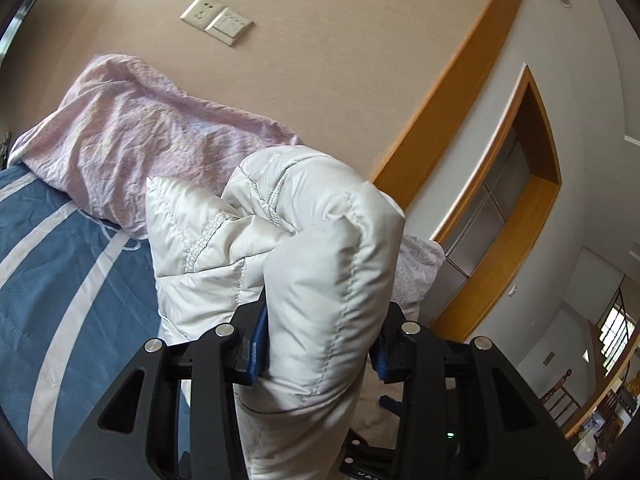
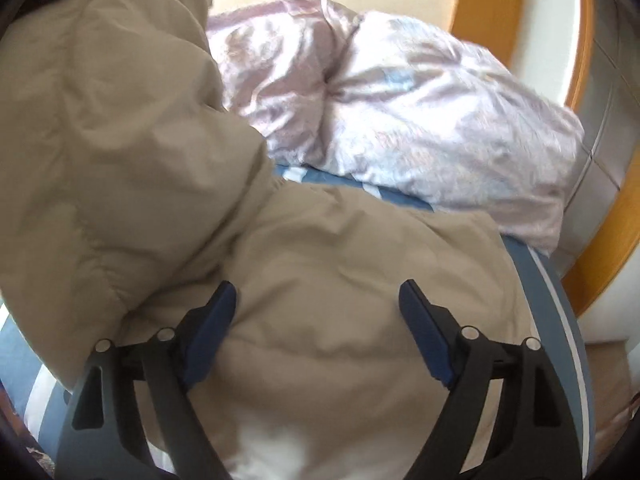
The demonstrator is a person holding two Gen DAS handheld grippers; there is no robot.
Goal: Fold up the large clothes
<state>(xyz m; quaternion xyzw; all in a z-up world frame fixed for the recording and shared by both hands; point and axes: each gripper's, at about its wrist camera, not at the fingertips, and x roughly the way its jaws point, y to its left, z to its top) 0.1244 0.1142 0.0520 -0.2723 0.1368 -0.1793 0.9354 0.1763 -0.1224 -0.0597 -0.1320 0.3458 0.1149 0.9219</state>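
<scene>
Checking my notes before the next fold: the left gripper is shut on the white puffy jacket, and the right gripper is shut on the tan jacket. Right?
Not quite. The right gripper is open: in the right wrist view its jaws stand apart over the tan jacket. The left gripper is indeed shut on the white puffy jacket.

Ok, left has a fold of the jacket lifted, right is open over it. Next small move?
Probably close the right gripper on the tan jacket below it. Its jaws stand open, gripping nothing, while the left gripper already pinches a white quilted fold; a second hold would let you fold it.
</scene>
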